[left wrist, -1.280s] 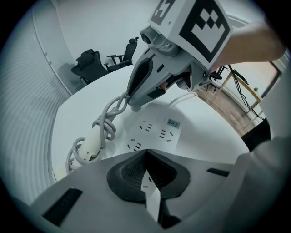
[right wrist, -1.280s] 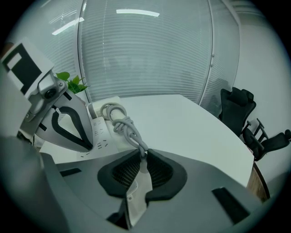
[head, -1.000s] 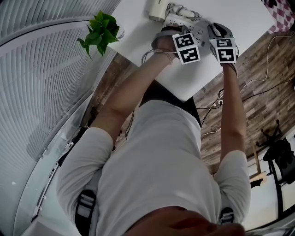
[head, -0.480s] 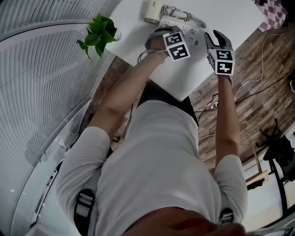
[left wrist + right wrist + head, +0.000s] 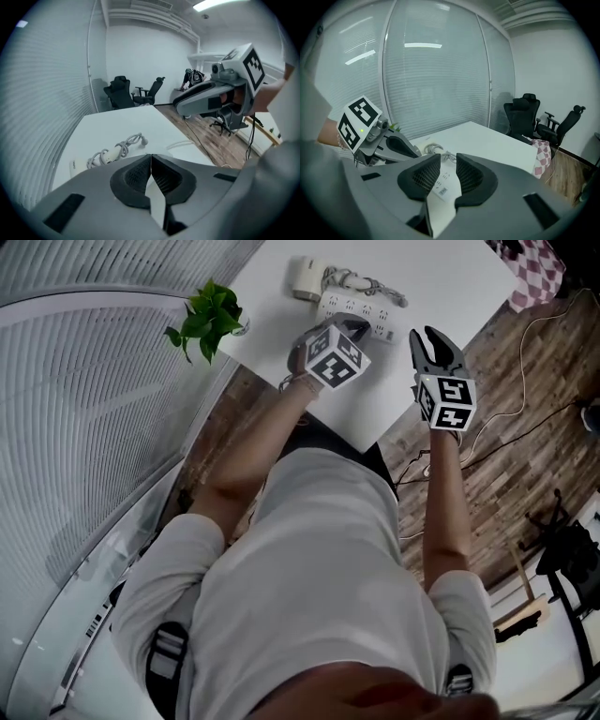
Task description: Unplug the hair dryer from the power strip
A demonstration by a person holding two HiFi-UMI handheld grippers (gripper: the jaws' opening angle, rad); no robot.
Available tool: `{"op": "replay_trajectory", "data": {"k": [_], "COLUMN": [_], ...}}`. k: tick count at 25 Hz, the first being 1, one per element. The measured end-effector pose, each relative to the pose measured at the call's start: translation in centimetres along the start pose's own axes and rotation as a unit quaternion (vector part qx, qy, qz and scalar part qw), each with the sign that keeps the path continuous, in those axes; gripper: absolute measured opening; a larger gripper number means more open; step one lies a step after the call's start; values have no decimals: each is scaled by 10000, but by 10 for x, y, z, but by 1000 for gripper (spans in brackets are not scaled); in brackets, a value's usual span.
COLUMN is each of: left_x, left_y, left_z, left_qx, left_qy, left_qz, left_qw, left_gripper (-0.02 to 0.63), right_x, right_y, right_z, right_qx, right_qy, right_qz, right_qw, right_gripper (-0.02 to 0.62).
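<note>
A cream hair dryer (image 5: 305,277) lies at the far side of the white table (image 5: 281,324), its grey cord (image 5: 361,282) coiled between it and the white power strip (image 5: 352,307). My left gripper (image 5: 356,327) hovers above the strip's near side, shut with nothing held. In the left gripper view the shut left gripper (image 5: 151,157) hides part of the strip; the dryer (image 5: 79,165) and cord (image 5: 117,149) show beyond. My right gripper (image 5: 429,337) hangs right of the strip, open and empty; its jaws have just been closing a little. The strip (image 5: 442,183) shows through the right gripper (image 5: 448,161).
A potted plant (image 5: 208,320) stands at the table's left corner. A checkered cloth (image 5: 539,263) hangs off the far right edge. Cables (image 5: 506,418) trail over the wooden floor. Black office chairs (image 5: 124,91) stand past the table, and window blinds (image 5: 84,427) run along the left.
Both grippers have lifted off the power strip and drawn back toward the table's near edge. The right gripper's jaws now stand apart. The strip and dryer stay where they were.
</note>
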State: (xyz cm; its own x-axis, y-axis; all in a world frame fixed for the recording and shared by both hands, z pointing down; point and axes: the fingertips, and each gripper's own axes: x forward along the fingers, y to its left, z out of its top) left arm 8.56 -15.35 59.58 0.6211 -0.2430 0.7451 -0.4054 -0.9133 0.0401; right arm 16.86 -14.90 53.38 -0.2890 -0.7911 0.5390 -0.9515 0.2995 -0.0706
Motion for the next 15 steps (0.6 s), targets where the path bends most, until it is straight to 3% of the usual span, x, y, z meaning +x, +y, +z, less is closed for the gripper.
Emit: {"op": "replay_trajectory", "data": {"k": [6,15], "left_x": [-57,-143], "left_y": [-24,-59], "left_z": [38,98], "left_qx": [-264,-414], "left_qy": [-983,-2179], "left_qz": [-4,-146], "left_qw": [9948,9750], "left_gripper": [29,29], "right_x": [-48,-124], "right_y": [30,71], "right_z": [35,83], "right_qx": [240,234], "right_qy": [-552,-1092], "right_qz": [158,213], "right_qw": [9981,9935], "right_gripper": [114,73]}}
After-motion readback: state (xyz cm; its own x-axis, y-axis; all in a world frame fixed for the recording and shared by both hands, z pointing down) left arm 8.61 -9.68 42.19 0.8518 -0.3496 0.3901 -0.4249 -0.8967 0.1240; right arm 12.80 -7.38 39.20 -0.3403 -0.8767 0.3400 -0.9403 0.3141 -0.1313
